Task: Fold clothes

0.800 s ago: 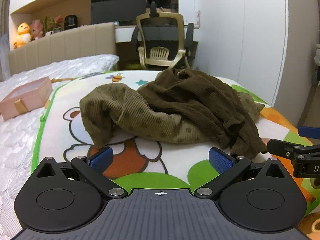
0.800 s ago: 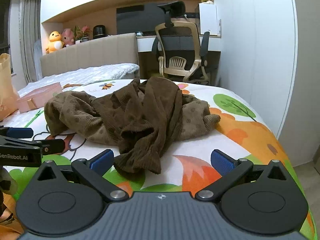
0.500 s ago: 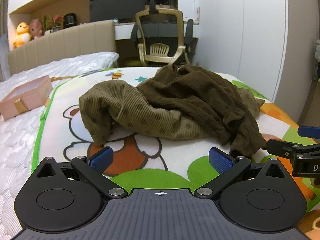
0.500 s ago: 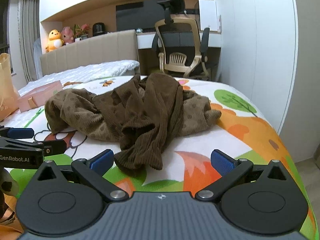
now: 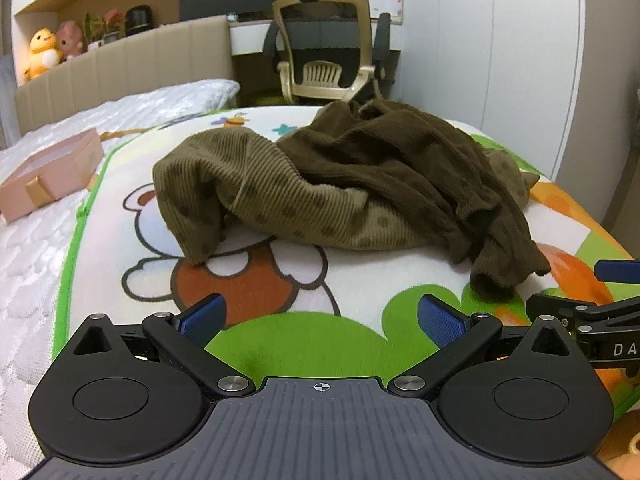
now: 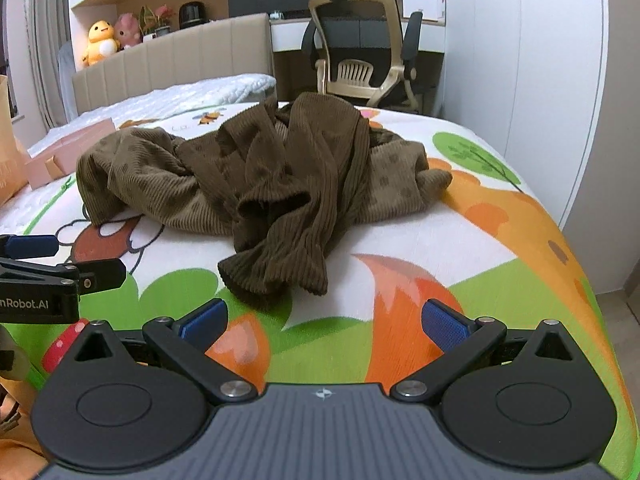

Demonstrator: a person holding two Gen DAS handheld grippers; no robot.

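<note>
Left gripper (image 5: pixel 319 316): jaws spread wide, nothing between the blue pads (image 5: pixel 202 316); it hangs low over the green patch at the near edge of the blanket, short of the garment.
Right gripper (image 6: pixel 324 318): jaws likewise wide apart and empty, blue pads (image 6: pixel 444 325) on either side of the orange fox print; its near cuff of cloth lies just ahead of the left pad, not touching it.
Gripper spacing: the two sit side by side; each shows at the edge of the other's view.
Garment (image 5: pixel 340 184): brown ribbed corduroy piece with darker dots, crumpled in a heap in the middle of the blanket. A lighter olive part droops to the left, a darker part is piled on the right, and one sleeve-like end trails toward the grippers (image 6: pixel 276 268).
Cartoon blanket (image 6: pixel 460 240): white ground with bear, fox, tree and bee prints, green border; spread over the bed under the garment.
White quilted bedding (image 5: pixel 36 264): left of the blanket.
Pink gift box (image 5: pixel 48 172): open, with a tan ribbon, on the quilted bedding, well apart from the garment.
Headboard (image 6: pixel 172 64): beige, padded, behind the bed.
Plush toys: yellow duck (image 6: pixel 100 40) and pink toy (image 6: pixel 128 30) on the ledge above the headboard.
Office chair (image 6: pixel 360 52): cream frame, dark mesh, at the desk beyond the bed.
Wardrobe doors (image 5: pixel 500 60): white, along the right wall.
</note>
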